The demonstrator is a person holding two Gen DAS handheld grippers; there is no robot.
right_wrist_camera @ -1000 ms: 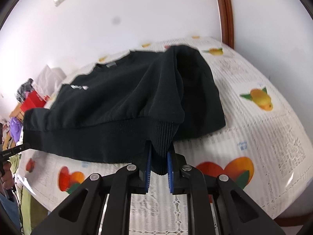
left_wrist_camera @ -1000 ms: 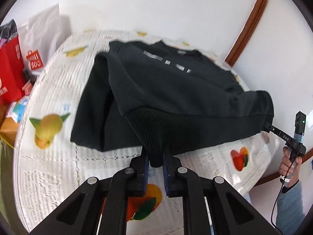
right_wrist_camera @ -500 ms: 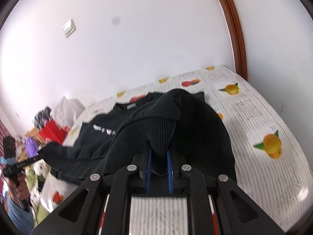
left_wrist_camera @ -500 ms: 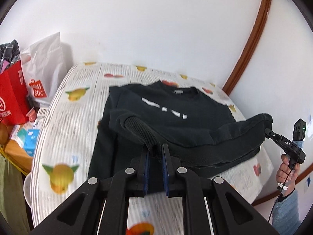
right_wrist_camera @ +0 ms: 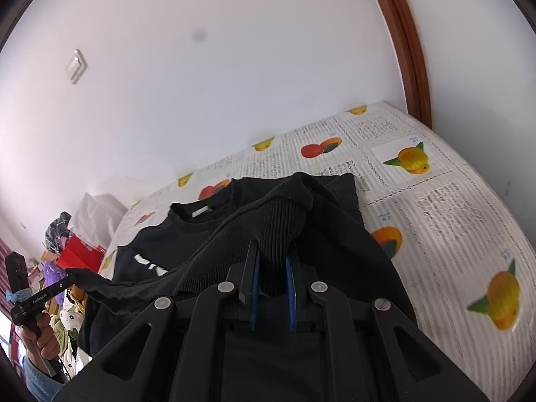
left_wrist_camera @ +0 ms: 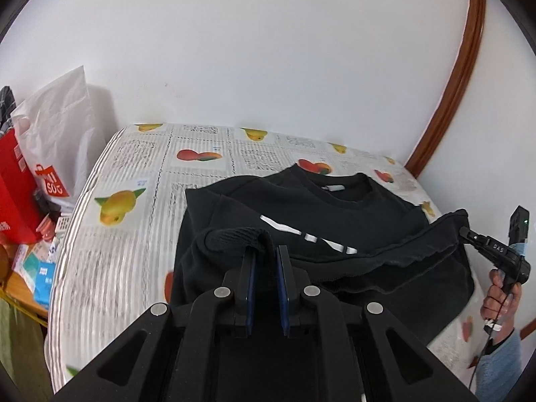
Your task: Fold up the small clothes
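- Black cotton sweatshirt with white chest lettering (left_wrist_camera: 311,207) spread on the round table under a white fruit-print cloth (left_wrist_camera: 134,167); collar at 12 o'clock in the left wrist view, ribbed hem lifted and carried back over the chest.
- Bare cloth open from 9 to 12 o'clock of the garment in the left wrist view, and from 1 to 4 o'clock in the right wrist view (right_wrist_camera: 452,207).
- Table edge close to the white wall along 12 o'clock; brown wooden trim (left_wrist_camera: 459,77) at 2 o'clock.
- White paper shopping bag (left_wrist_camera: 57,134) and red carton (left_wrist_camera: 15,187) crowding the table edge at 9 o'clock.
- Left black two-finger gripper (left_wrist_camera: 266,258) level over the sweatshirt, blue pads slightly parted, ribbed hem corner draped between them; contact with the pads cannot be told.
- Right black two-finger gripper (right_wrist_camera: 272,264) likewise low over the garment, blue pads close on either side of a ribbed hem fold that fills the gap.
- Same right tool seen from the left wrist view at 3 o'clock, tip pinching the hem corner, held in a hand (left_wrist_camera: 502,291) with a blue sleeve.
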